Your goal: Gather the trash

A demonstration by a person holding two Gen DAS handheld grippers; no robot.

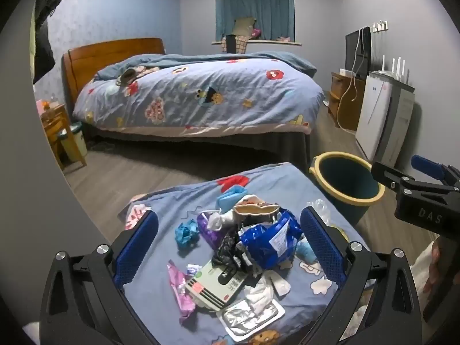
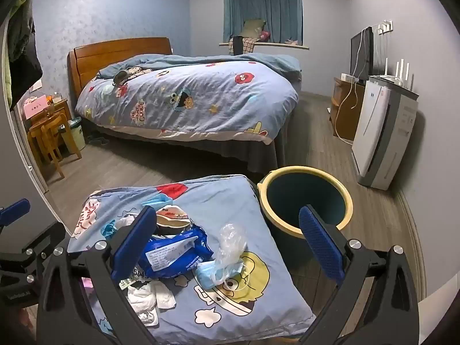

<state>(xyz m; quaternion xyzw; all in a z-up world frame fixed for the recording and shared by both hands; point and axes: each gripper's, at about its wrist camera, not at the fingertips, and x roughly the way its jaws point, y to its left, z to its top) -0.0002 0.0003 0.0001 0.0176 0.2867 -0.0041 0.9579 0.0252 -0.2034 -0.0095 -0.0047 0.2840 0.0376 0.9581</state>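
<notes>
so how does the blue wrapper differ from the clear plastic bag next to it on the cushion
The blue wrapper is opaque, glossy dark blue with a white printed label; the clear plastic bag is see-through and unprinted. The blue wrapper is the bulkier, lying low in the main heap, while the clear plastic bag is smaller, crumpled and stands up on its own, nearer the bin. Both are crinkled plastic trash on the cushion, untouched by either gripper.

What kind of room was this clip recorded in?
A bedroom in a home, most likely. A bed with a wooden headboard and cartoon-print duvet fills the middle, a curtained window sits in the far wall, and a monitor stands on a low cabinet to the right.
</notes>
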